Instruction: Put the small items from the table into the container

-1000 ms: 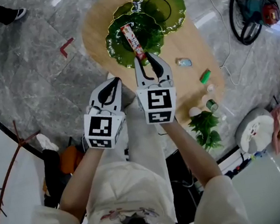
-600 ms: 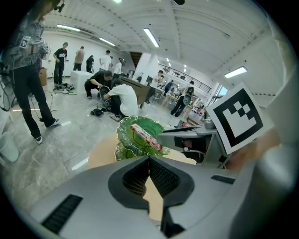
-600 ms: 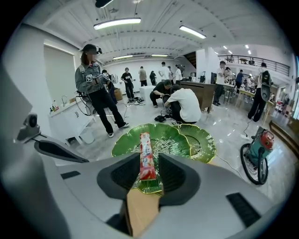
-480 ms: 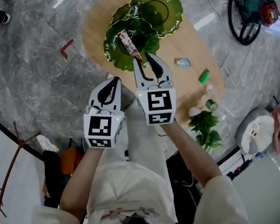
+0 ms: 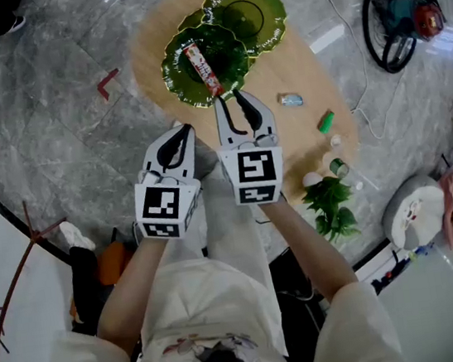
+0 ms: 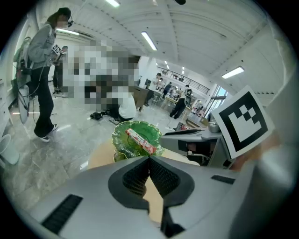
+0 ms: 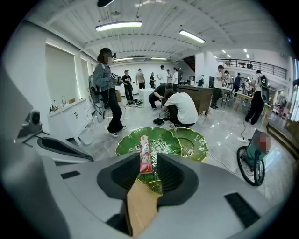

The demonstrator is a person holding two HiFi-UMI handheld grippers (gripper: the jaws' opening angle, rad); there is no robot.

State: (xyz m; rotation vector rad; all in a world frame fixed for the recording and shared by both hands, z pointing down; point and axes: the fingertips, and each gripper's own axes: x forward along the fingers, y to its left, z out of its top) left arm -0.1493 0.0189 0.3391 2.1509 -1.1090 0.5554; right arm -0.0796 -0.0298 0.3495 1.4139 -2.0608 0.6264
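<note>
The long red-and-white snack packet [image 5: 202,69] lies flat in the nearer green leaf-shaped glass dish [image 5: 183,82], at the far end of the oval wooden counter [image 5: 304,69]. A second green dish [image 5: 246,12] overlaps it on the far side.

The right gripper [image 5: 230,102] hovers at the dish's near rim with its jaws spread. In the right gripper view the packet's near end [image 7: 144,161] shows in the gap between the jaws, closer to the left one, and neither jaw presses on it.

The left gripper [image 5: 185,131] is held off the counter's left edge. Its jaws are pressed together on nothing.

A small green item [image 5: 325,122] and a pale blue packet [image 5: 290,100] lie near the counter's right edge.
</note>
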